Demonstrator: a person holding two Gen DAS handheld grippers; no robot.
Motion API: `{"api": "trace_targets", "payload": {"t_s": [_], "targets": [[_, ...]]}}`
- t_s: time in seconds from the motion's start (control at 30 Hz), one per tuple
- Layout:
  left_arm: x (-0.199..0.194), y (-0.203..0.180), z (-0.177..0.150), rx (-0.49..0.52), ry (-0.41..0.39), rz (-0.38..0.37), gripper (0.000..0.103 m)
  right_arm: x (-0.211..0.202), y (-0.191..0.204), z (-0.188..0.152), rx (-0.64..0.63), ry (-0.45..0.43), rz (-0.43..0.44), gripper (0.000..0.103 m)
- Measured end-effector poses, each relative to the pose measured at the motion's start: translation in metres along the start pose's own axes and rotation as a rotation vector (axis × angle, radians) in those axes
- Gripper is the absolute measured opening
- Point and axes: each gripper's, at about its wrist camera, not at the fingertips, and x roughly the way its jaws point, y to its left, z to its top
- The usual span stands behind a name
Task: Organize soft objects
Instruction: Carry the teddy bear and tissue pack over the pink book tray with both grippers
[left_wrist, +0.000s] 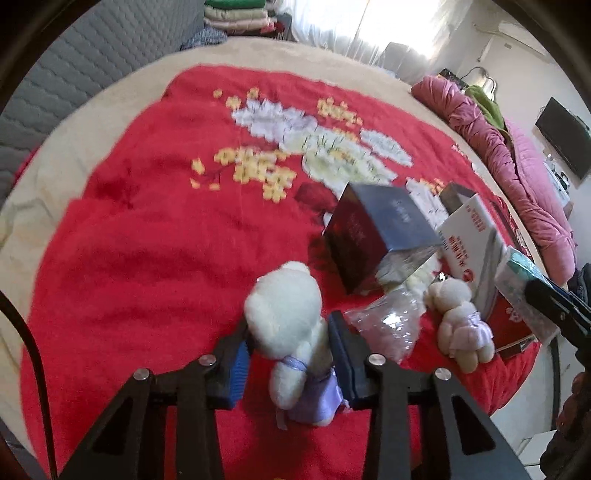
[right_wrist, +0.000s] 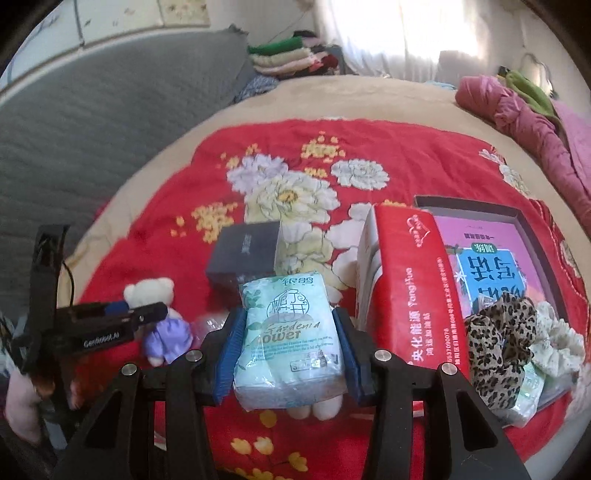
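Note:
My left gripper (left_wrist: 290, 347) is shut on a white teddy bear in a purple dress (left_wrist: 291, 325), held over the red blanket; it also shows in the right wrist view (right_wrist: 162, 317). A second white bear (left_wrist: 461, 321) lies to its right. My right gripper (right_wrist: 288, 347) is shut on a pale green tissue pack (right_wrist: 290, 336), with the second bear's feet (right_wrist: 314, 408) showing under it. The pack also shows at the right edge of the left wrist view (left_wrist: 517, 280). A leopard scrunchie (right_wrist: 495, 347) and a white scrunchie (right_wrist: 557, 339) lie in an open tray (right_wrist: 535, 236).
A red flowered blanket (left_wrist: 166, 240) covers the bed. A dark box (left_wrist: 373, 236), a red and white carton (right_wrist: 406, 280) and crumpled clear plastic (left_wrist: 384, 325) lie on it. A pink quilt (left_wrist: 517, 158) lies at the right, folded clothes (right_wrist: 288, 55) at the back.

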Motion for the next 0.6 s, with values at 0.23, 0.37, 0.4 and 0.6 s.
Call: {"api": "trace_targets", "payload": {"t_s": [0.23,0.37,0.4,0.6], "targets": [[-0.008,-0.006,0.000,0.007,0.008,-0.005,0.039,-0.011,-0.011,0.001,0.054,-0.038,0.024,0.049],[-0.021,-0.008,0.002,0.004,-0.015,-0.028,0.039,-0.019,-0.016,0.002,0.080,-0.067,0.044,0.049],[-0.025,-0.009,0.003,0.006,-0.023,-0.028,0.039,-0.021,-0.017,0.002,0.085,-0.074,0.050,0.049],[-0.053,-0.031,0.015,0.055,-0.075,-0.037,0.039,-0.033,-0.029,0.003,0.118,-0.114,0.058,0.049]]}}
